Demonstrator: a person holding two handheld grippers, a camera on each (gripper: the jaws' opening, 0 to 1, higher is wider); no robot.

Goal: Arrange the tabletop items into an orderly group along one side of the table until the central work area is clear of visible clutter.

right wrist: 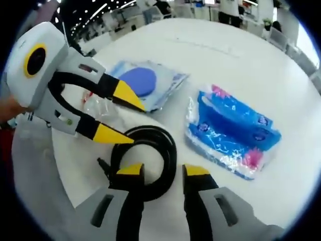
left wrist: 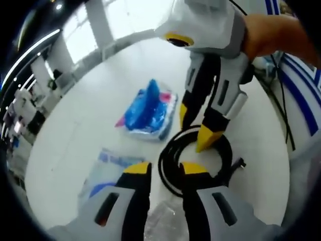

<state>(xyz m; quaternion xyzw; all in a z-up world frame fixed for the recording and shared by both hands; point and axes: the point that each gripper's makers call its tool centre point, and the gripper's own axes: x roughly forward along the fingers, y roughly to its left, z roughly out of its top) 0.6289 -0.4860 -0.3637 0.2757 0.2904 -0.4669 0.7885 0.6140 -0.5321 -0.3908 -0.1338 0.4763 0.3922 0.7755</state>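
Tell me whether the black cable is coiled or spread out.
Coiled. The black cable lies in a tight round loop on the white table, several turns stacked, one plug end sticking out at its side.

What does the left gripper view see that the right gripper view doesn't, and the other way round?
Left gripper view: a person's hand holding the right gripper, its fingers open by the black coiled cable, and big bright windows.
Right gripper view: the left gripper coming in with open fingers, and people standing far off.
Both: the cable, the blue tissue pack, the flat pack with a blue pad and the white table.
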